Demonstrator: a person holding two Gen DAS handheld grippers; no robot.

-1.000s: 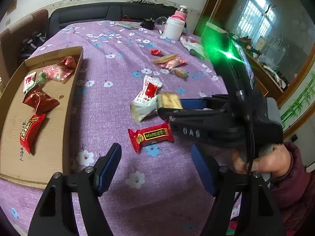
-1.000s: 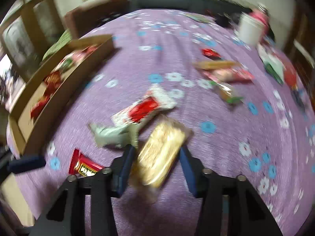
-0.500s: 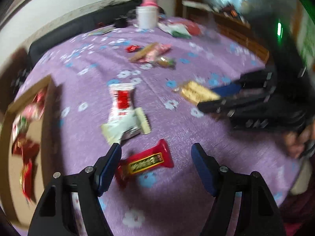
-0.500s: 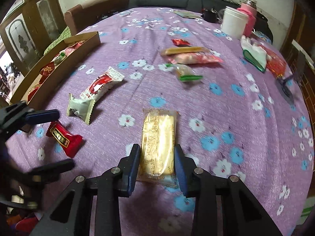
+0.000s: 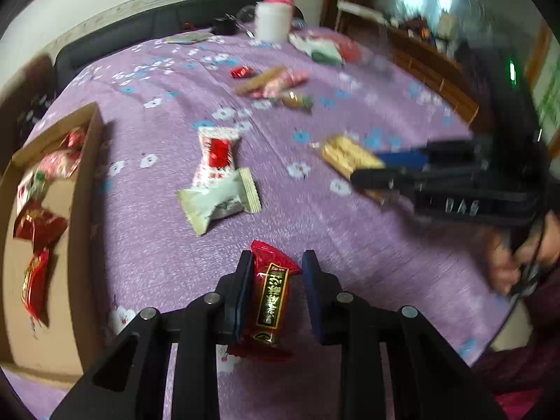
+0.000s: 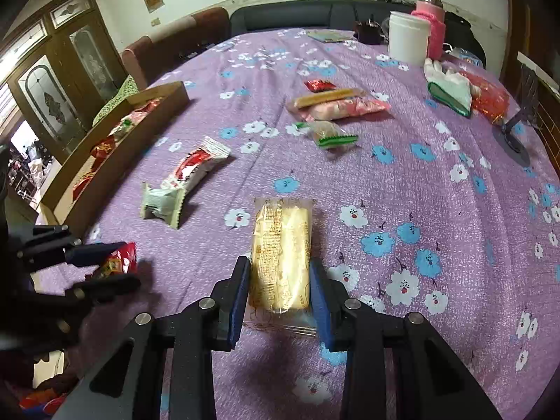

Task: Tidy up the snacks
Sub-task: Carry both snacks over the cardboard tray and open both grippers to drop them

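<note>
Left gripper (image 5: 274, 281): jaws clenched on a red foil snack bar with a black-and-gold label (image 5: 270, 294), held lengthwise between the blue pads; whether it is off the cloth cannot be told. Right gripper (image 6: 280, 290): jaws grasping a yellow wafer-like biscuit in a clear wrapper (image 6: 281, 259), its far end lying on the purple tablecloth with blue and white flowers (image 6: 402, 182).

Beyond the jaws lie a pale green packet (image 6: 161, 206) touching a white-and-red packet (image 6: 196, 168); further off, a small green-ended packet (image 6: 330, 133), a pink packet (image 6: 341, 109), a tan stick (image 6: 327, 96) and a small red sweet (image 6: 319, 85). The shallow cardboard tray (image 5: 82, 189) at the left table edge holds several red-wrapped snacks.

Step in hand, as judged: both snacks are secured for transfer. The next move calls for a lift and carry leftward to the tray, the left arm nearer.

Writing: gold characters on the red bar, unreadable; raised letters on the right gripper body, seen in the left wrist view, unclear.
</note>
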